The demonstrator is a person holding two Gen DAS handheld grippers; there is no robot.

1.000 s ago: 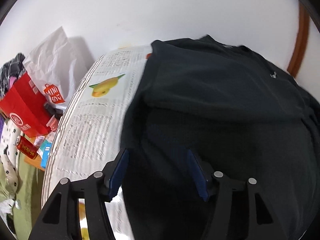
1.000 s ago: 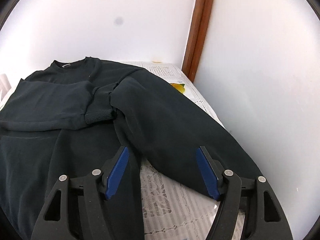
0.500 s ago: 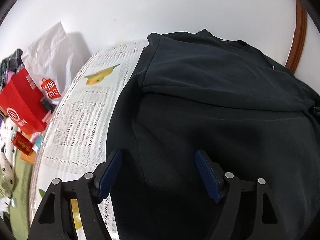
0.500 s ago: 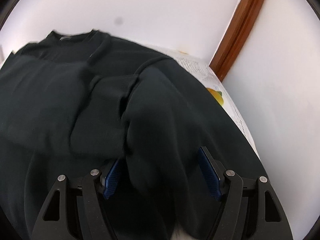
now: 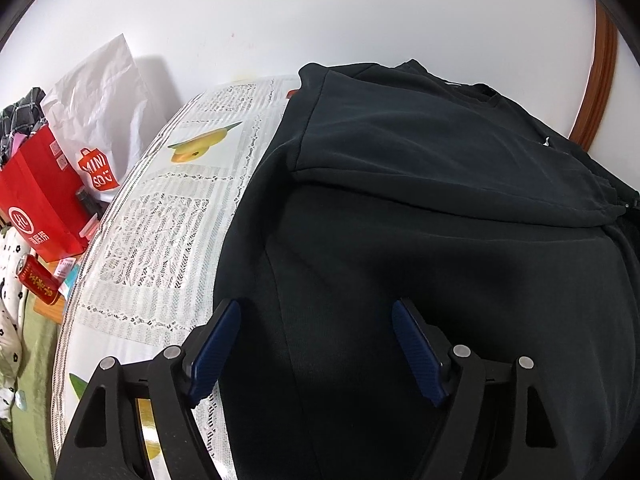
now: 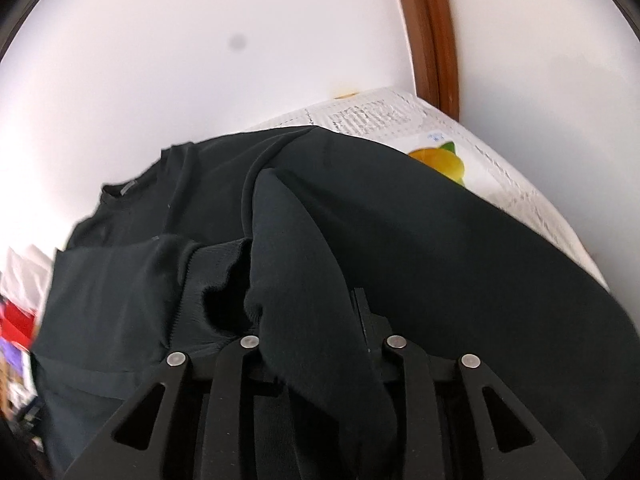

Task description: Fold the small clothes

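Note:
A black sweater lies face up on a lace tablecloth printed with fruit. One sleeve is folded across its chest. My left gripper hovers open over the sweater's left edge, its blue pads touching nothing. In the right wrist view the other sleeve bunches up in a ridge between the fingers of my right gripper. Its jaws are closing on that fold, and the cloth hides the pads. A ribbed cuff lies just left of it.
Left of the table stand a red paper bag, a white shopping bag and a red can. A white wall runs behind the table. A brown wooden frame rises at the table's far right corner.
My right gripper dropped onto the right sleeve and its jaws narrowed around a raised fold. My left gripper spread its jaws wider and stayed about where it was.

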